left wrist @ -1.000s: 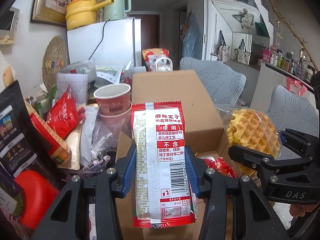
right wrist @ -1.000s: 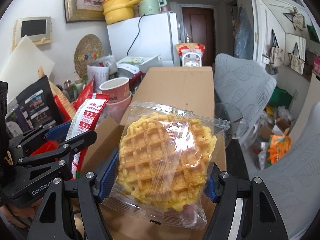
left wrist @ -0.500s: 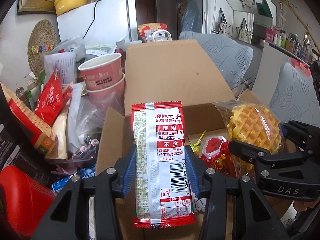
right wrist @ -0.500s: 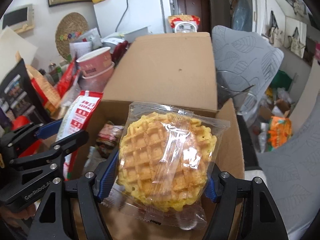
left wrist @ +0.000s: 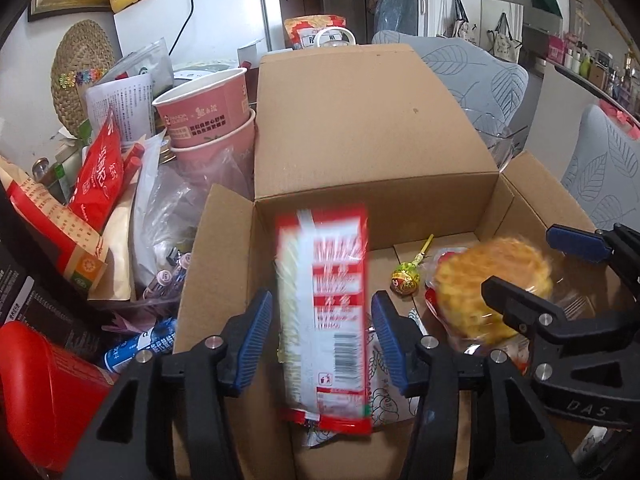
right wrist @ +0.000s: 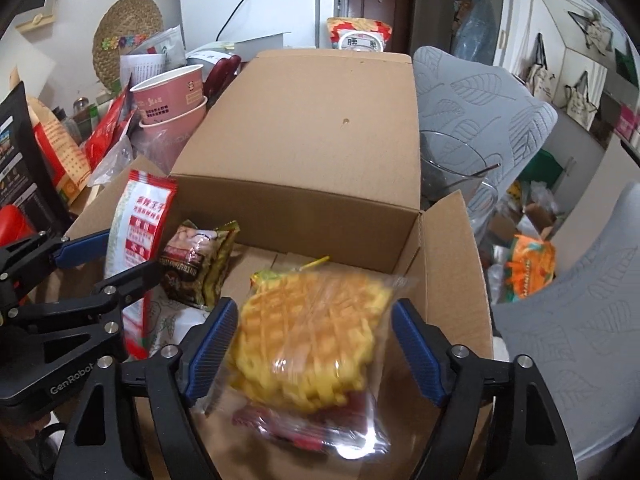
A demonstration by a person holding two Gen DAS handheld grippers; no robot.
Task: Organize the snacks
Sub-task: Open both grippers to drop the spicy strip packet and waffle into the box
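An open cardboard box (left wrist: pixel 376 128) (right wrist: pixel 304 128) stands before me. My left gripper (left wrist: pixel 322 330) is open above it; a red-and-white snack packet (left wrist: pixel 324 312) is blurred between its spread blue pads, clear of both, and also shows in the right wrist view (right wrist: pixel 138 232). My right gripper (right wrist: pixel 314 346) is open too; a wrapped yellow waffle (right wrist: pixel 312 336) (left wrist: pixel 492 284) is blurred between its pads over the box. Inside lie a lollipop (left wrist: pixel 406 278), a dark snack pack (right wrist: pixel 200 264) and other packets.
Left of the box is clutter: stacked pink paper cups (left wrist: pixel 204 108), red snack bags (left wrist: pixel 98 176), a red container (left wrist: pixel 36 392), pens. A white fridge (left wrist: pixel 200 20) stands behind. Grey leaf-patterned chairs (right wrist: pixel 480 96) and a glass bowl (right wrist: pixel 452 168) are to the right.
Both grippers have moved down over the box and opened. The snack packet and the waffle have come free of the pads and are dropping into the box.
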